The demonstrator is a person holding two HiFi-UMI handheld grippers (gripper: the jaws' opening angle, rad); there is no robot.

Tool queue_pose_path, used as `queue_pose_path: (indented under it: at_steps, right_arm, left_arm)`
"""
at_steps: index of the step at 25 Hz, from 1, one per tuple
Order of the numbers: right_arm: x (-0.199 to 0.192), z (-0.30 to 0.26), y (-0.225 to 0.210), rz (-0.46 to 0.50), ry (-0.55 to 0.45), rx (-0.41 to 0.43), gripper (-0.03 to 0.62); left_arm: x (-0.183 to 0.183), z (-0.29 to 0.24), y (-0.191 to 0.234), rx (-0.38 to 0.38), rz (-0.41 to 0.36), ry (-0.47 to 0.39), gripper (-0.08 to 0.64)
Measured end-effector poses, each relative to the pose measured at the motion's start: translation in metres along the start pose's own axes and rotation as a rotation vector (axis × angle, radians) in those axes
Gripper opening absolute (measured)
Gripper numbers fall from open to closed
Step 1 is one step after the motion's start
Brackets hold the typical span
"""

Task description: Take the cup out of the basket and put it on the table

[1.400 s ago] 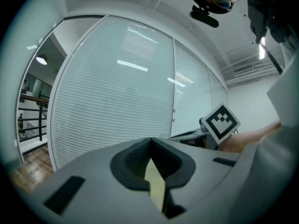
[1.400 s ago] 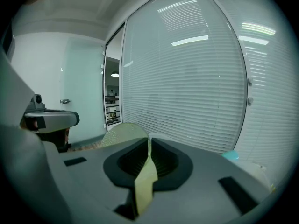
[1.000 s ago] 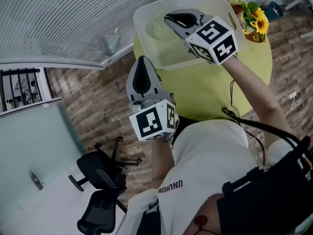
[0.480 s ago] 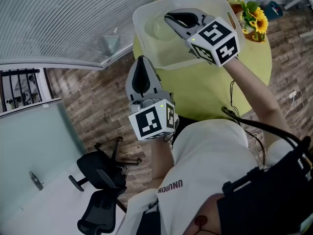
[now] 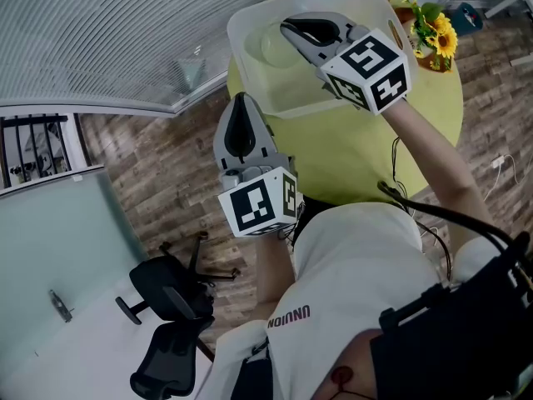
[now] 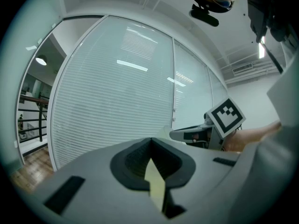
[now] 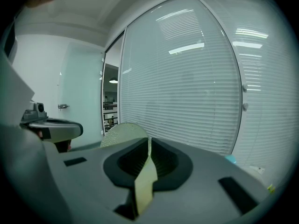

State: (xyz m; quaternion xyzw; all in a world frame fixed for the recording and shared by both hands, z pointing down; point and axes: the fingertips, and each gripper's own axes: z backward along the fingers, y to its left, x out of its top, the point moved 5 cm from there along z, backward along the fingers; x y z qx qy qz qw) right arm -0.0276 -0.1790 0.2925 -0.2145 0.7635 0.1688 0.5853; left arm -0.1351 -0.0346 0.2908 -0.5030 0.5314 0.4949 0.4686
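Right gripper (image 5: 289, 31) nudged rightward, closed, shirt (image 5: 358, 265) "UNION" perhaps

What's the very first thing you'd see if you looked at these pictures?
Probably the black-and-white marker cubes on the two grippers. The right gripper reaches into the clear basket on the yellow-green table, jaws pinching a pale cup at its rim. The left gripper hangs beside the table, jaws shut on nothing, and sunflowers stand beside the basket.
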Motion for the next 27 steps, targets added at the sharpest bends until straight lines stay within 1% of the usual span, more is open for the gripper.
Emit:
queue_pose_path:
  at_steps: [11,18,27]
  right_arm:
    - [0.0006,0.0013,-0.0010,-0.020,-0.011,-0.001,0.037]
    - [0.0010,0.0009,0.0007,0.006,-0.009,-0.004,0.037]
    - [0.0013,0.0004,0.0006,0.008,-0.006,-0.002,0.037]
  left_arm:
    - [-0.0011,0.0001,0.0002,0.001,0.002,0.004,0.012]
    - [-0.0012,0.0009,0.0014,0.003,0.004,0.006,0.012]
    - [-0.0017,0.0006,0.0019,0.004,0.008,0.008,0.012]
